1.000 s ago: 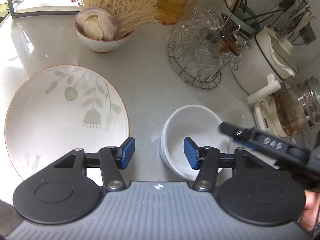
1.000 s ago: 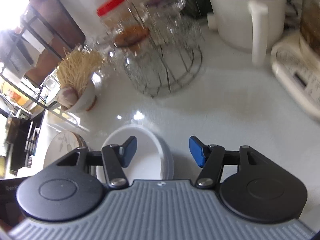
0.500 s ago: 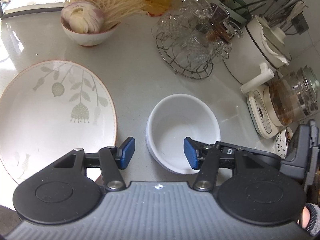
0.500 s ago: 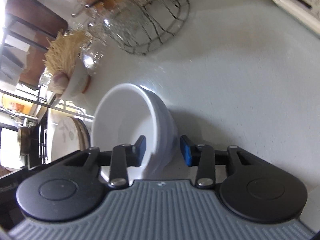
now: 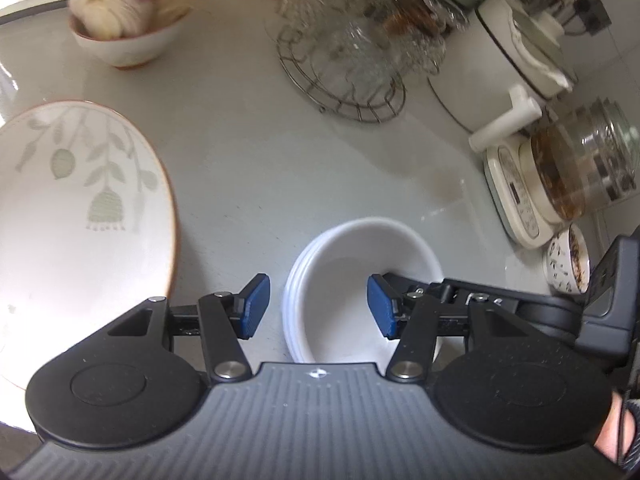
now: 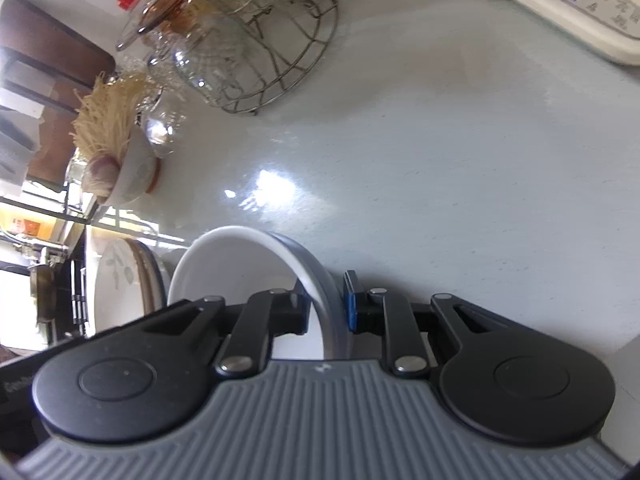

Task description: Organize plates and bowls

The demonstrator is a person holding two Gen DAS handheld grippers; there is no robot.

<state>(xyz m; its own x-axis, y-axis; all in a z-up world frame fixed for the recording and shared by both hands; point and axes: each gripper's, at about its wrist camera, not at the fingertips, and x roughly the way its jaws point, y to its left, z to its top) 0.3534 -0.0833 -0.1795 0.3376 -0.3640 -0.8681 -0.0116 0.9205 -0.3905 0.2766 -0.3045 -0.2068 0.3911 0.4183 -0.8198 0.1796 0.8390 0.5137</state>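
A white bowl (image 5: pixel 360 252), apparently the top of a nested stack, rests on the pale counter. My right gripper (image 6: pixel 328 308) is closing on its right-hand wall (image 6: pixel 320 280), one pad inside and one outside, both pressing. In the left wrist view its black body (image 5: pixel 500 304) reaches in from the right. My left gripper (image 5: pixel 316 308) hovers open above the bowl's left rim, which lies between the blue pads untouched. A large plate with a leaf pattern (image 5: pixel 80 200) lies to the left and also shows at the lower left of the right wrist view, plate (image 6: pixel 120 284).
At the back stand a bowl of garlic and dry noodles (image 5: pixel 124 40) and a wire rack of glass cups (image 5: pixel 348 64). On the right are a white pot (image 5: pixel 500 64), a glass kettle on its base (image 5: pixel 580 168) and a small patterned cup (image 5: pixel 568 264).
My right gripper came down over the bowl's wall and closed its jaws onto it. My left gripper moved lower and closer, its jaws unchanged.
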